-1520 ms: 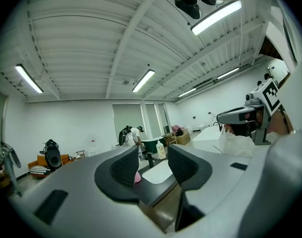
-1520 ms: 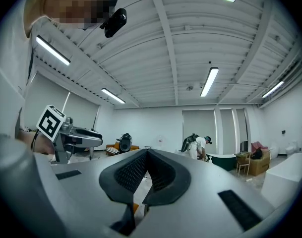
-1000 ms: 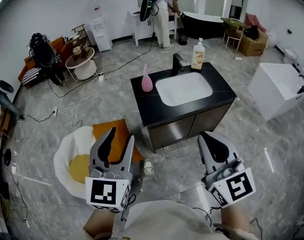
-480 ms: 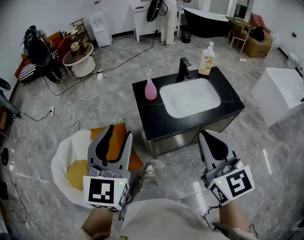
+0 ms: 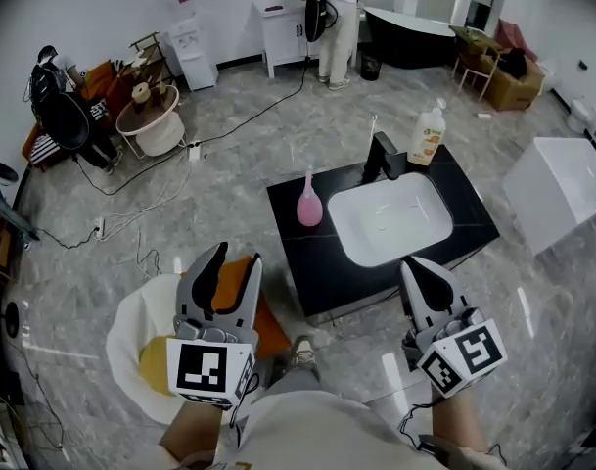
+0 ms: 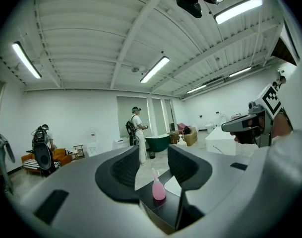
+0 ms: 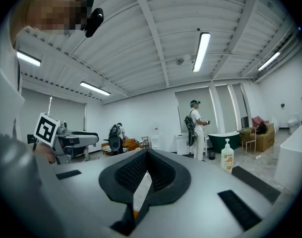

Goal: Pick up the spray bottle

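The pink spray bottle (image 5: 309, 204) stands upright on the left part of a black vanity counter (image 5: 317, 262), beside a white sink basin (image 5: 390, 220). My left gripper (image 5: 227, 262) is held level, well short of the counter, and open with nothing between its fingers. In the left gripper view the bottle (image 6: 158, 190) shows far off through the gap of that gripper (image 6: 153, 155). My right gripper (image 5: 427, 277) hovers in front of the counter's near right corner. Its tips (image 7: 148, 155) meet and hold nothing.
A black faucet (image 5: 381, 157) and a soap pump bottle (image 5: 429, 133) stand at the counter's back. An orange cushion (image 5: 241, 282) and a white beanbag (image 5: 131, 321) lie on the floor under my left gripper. A white tub (image 5: 562, 189) is at right. A person (image 5: 339, 18) stands at the back.
Both grippers have moved forward toward the vanity, which now lies closer and further right in the head view. Neither gripper's jaws have changed.
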A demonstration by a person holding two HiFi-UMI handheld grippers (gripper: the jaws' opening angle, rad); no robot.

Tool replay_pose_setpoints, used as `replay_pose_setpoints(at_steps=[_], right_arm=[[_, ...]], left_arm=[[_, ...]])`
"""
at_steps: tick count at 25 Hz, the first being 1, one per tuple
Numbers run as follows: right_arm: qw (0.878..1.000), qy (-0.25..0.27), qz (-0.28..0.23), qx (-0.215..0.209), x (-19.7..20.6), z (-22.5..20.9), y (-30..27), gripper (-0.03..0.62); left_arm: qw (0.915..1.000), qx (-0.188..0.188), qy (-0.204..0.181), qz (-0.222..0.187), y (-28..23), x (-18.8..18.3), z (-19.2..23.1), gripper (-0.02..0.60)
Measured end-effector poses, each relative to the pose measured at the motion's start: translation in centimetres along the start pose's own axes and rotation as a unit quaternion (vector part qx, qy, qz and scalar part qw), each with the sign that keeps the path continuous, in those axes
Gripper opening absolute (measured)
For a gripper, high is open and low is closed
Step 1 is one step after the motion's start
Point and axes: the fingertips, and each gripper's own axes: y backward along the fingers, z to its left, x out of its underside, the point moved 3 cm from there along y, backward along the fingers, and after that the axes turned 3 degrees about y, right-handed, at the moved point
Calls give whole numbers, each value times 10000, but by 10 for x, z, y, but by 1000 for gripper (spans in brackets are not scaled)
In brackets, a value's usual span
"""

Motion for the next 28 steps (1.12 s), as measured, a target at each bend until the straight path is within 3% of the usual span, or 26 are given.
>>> replay_pose_setpoints(at_steps=[3,12,28], right_arm=[[9996,-249,-11,-104,1,-8,-34,29],[9996,-107,239,119,5,-25,-98,29],[9992,198,351,-32,6,-64,-120,29]], left_arm=[[9999,71,92,61,-31,11,20,189],[9986,374,258,254,-93,36,54,190],[9959,637,211,609,-139,48,19,190]])
